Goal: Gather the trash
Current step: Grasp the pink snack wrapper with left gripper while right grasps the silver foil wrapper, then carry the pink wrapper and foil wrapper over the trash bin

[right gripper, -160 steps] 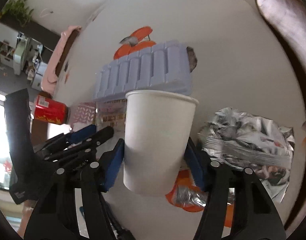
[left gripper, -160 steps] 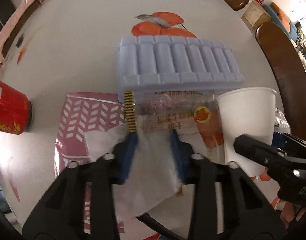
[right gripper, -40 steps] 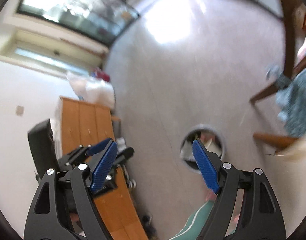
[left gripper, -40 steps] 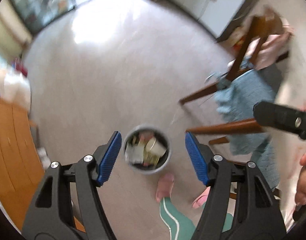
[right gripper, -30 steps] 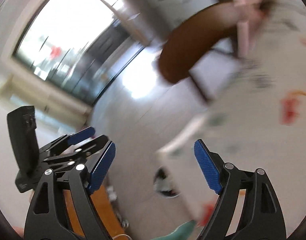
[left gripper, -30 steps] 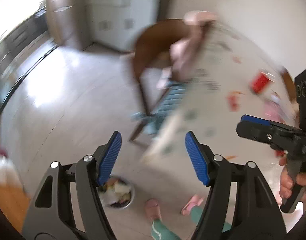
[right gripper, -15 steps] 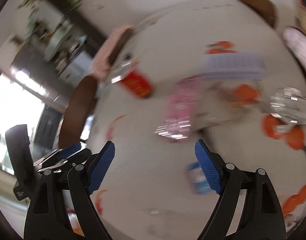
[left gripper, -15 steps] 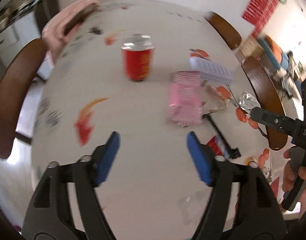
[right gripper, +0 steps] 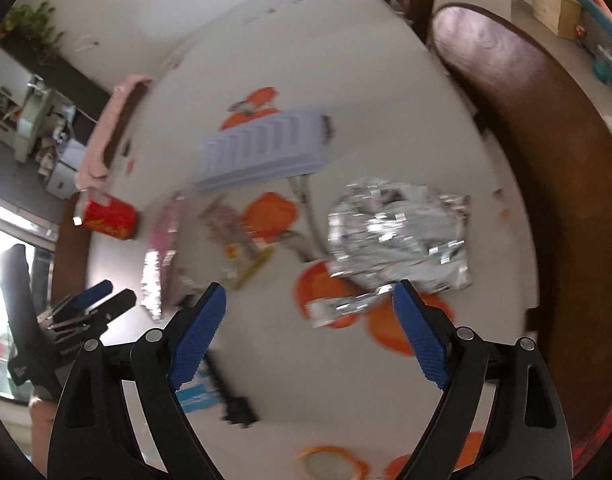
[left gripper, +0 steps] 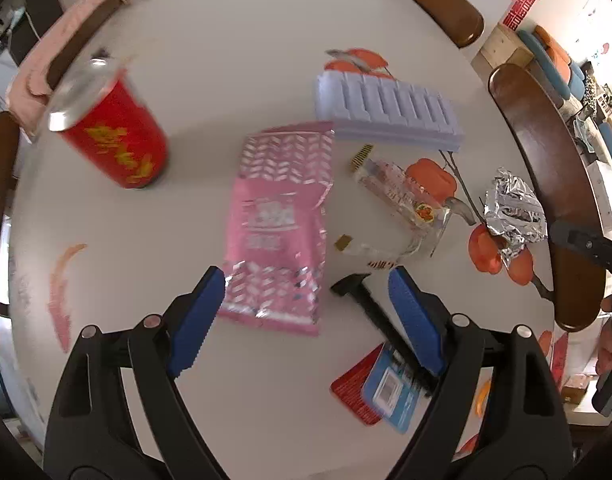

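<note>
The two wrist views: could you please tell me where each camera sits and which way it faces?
Left wrist: on the left hand-held gripper, looking steeply down at the table over the pink packet; its open blue pads and the right-hand tool show.
Right wrist: on the right hand-held gripper, looking down at the crumpled foil; its open pads and the left tool show.
Shared: red can, lilac tray, packet, foil.

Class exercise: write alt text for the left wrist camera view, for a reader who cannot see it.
An open two-finger left gripper with blue pads hovers empty over a white round table, above a flat pink foil snack pouch. Nearby stand a red drink can, a lilac ribbed plastic box, a clear plastic wrapper and crumpled silver foil.
</note>
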A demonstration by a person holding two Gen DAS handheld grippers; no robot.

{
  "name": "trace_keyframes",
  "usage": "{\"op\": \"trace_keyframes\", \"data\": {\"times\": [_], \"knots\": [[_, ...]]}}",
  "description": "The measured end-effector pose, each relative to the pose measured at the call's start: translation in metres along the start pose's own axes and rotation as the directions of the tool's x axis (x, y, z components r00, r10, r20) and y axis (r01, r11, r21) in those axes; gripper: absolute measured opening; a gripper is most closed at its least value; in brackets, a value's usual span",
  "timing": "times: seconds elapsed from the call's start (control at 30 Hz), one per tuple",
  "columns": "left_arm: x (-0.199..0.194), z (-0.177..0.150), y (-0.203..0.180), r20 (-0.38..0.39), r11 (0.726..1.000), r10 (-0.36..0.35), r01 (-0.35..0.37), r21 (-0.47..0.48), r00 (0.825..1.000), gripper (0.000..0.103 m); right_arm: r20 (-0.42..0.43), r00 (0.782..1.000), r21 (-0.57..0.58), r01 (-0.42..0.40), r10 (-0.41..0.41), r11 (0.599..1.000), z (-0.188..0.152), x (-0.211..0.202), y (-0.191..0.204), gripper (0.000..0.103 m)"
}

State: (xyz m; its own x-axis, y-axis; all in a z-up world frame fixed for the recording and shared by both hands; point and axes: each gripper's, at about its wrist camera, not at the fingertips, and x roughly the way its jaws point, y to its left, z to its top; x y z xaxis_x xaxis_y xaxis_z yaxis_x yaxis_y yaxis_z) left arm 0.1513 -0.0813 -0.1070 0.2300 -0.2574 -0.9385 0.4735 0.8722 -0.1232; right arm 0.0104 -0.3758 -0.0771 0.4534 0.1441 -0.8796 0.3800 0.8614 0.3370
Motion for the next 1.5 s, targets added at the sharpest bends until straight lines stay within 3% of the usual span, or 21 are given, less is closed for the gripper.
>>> {"op": "trace_keyframes", "data": {"times": [0.37, 0.43, 0.47, 0.57, 0.63, 0.7, 0.73, 0.77, 0.8, 0.83, 1.17, 1.5], "knots": [[0.056, 0.027, -0.003, -0.073, 0.999, 0.046, -0.044, 0.025, 0.996, 0.08, -0.057, 0.994, 0.027, 0.097, -0.096, 0.995, 0.01, 0.044, -0.024, 0.085], [0.063, 0.029, -0.003, -0.087, 0.999, 0.04, -0.038, 0.026, 0.995, 0.074, -0.042, 0.988, -0.006, 0.147, -0.147, 0.989, 0.011, 0.05, -0.021, 0.085], [0.067, 0.03, -0.003, -0.092, 0.999, 0.04, -0.037, 0.025, 0.995, 0.064, -0.032, 0.983, -0.04, 0.178, -0.179, 0.983, 0.011, 0.053, -0.018, 0.085], [0.069, 0.031, -0.006, -0.087, 0.998, 0.046, -0.042, 0.037, 0.995, 0.051, -0.022, 0.98, -0.078, 0.195, -0.197, 0.978, 0.01, 0.059, -0.012, 0.083], [0.07, 0.032, -0.008, -0.082, 0.997, 0.058, -0.054, 0.052, 0.995, 0.039, -0.017, 0.972, -0.096, 0.23, -0.233, 0.968, 0.01, 0.064, -0.01, 0.062], [0.07, 0.035, -0.009, -0.084, 0.997, 0.051, -0.047, 0.055, 0.995, 0.027, -0.006, 0.971, -0.1, 0.239, -0.241, 0.966, 0.011, 0.065, -0.008, 0.054], [0.07, 0.035, -0.009, -0.084, 0.997, 0.055, -0.05, 0.056, 0.995, 0.025, -0.007, 0.972, -0.096, 0.234, -0.236, 0.967, 0.012, 0.065, -0.007, 0.049], [0.071, 0.037, -0.009, -0.084, 0.997, 0.051, -0.046, 0.058, 0.995, 0.012, -0.009, 0.974, -0.087, 0.225, -0.226, 0.971, 0.013, 0.064, -0.008, 0.046], [0.07, 0.037, -0.01, -0.09, 0.998, 0.036, -0.031, 0.059, 0.995, 0.005, -0.016, 0.98, -0.073, 0.197, -0.199, 0.978, 0.015, 0.063, -0.008, 0.032], [0.07, 0.038, -0.011, -0.091, 0.998, 0.039, -0.033, 0.062, 0.995, 0.005, -0.025, 0.983, -0.065, 0.181, -0.183, 0.981, 0.017, 0.062, -0.009, 0.028], [0.045, 0.042, -0.016, -0.028, 0.998, 0.021, -0.019, 0.06, 0.999, 0.001, 0.019, 0.999, -0.032, 0.028, -0.028, 0.999, 0.022, 0.022, 0.005, 0.025], [-0.015, 0.042, -0.009, 0.087, 0.999, 0.014, -0.017, 0.041, 0.996, 0.001, 0.113, 0.988, -0.091, -0.093, 0.103, 0.992, 0.033, -0.035, 0.041, 0.025]]}}
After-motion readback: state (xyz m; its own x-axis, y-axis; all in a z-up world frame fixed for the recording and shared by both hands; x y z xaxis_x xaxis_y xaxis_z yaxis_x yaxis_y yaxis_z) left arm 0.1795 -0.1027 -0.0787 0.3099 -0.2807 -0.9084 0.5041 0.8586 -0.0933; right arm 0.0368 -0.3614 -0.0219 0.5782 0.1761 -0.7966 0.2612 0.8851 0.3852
